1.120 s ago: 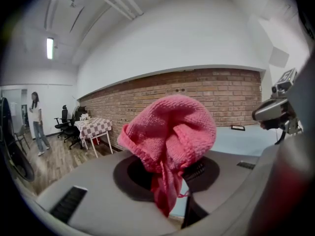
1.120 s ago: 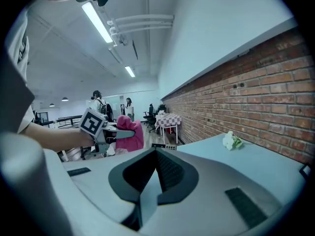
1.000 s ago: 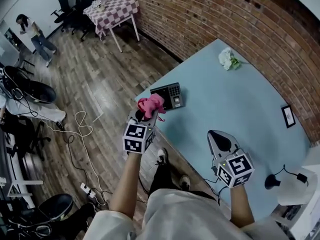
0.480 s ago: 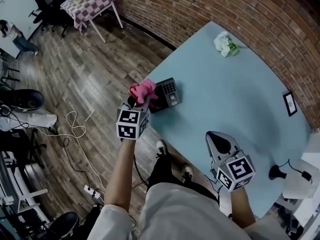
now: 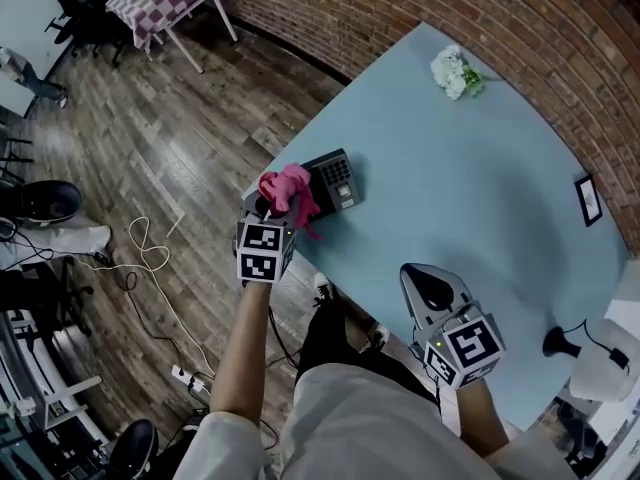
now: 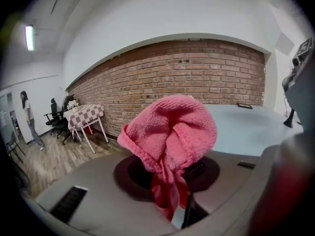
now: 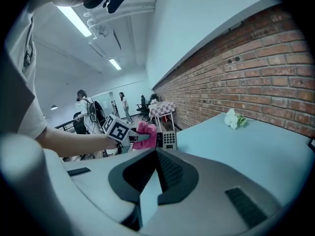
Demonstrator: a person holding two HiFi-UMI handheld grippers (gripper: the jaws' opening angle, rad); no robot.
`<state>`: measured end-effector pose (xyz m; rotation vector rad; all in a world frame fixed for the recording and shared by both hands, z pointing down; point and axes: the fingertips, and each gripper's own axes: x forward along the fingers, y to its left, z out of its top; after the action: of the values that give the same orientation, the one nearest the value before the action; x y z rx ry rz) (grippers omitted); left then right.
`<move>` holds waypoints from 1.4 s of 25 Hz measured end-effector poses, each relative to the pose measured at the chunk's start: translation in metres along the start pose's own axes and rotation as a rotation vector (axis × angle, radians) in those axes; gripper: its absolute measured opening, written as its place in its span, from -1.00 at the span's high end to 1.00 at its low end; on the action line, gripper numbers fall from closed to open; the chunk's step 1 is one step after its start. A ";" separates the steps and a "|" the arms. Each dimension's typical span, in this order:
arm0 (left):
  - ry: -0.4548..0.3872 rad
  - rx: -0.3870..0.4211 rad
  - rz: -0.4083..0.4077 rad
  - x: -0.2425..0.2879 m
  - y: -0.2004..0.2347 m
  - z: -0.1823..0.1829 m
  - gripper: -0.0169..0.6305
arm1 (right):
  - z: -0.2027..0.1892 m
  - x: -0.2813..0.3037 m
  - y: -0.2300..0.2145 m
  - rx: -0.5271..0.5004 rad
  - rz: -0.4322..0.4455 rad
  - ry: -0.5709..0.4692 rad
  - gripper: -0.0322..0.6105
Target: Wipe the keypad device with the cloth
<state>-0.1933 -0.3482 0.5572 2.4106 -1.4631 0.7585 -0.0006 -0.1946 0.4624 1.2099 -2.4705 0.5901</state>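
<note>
Even light is thrown by ceiling lights; edges are bent and darkened; the cloth is blurred at its lower fold.

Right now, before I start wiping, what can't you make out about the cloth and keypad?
1. Contact: in the head view the cloth overlaps one end of the keypad; touching or above it, cannot tell.
2. Left gripper view: the cloth fills the middle, so no keypad shows.
3. Key labels: too small in the head and right gripper views.
</note>
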 end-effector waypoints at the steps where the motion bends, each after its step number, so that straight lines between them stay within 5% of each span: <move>1: -0.005 0.002 0.003 0.000 -0.001 0.000 0.48 | -0.001 0.001 0.001 0.001 0.004 0.001 0.87; 15: 0.066 -0.001 -0.061 0.000 -0.040 -0.051 0.48 | -0.007 0.021 0.007 0.036 0.048 0.065 0.87; 25: 0.145 0.015 -0.130 0.000 -0.066 -0.084 0.48 | -0.018 0.021 -0.009 0.060 -0.045 0.068 0.87; 35: 0.136 0.029 -0.138 -0.007 -0.057 -0.060 0.48 | -0.010 0.013 -0.015 0.034 -0.067 0.013 0.86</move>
<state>-0.1646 -0.2892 0.6079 2.3993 -1.2297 0.8976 0.0050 -0.2064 0.4806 1.2918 -2.4084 0.6221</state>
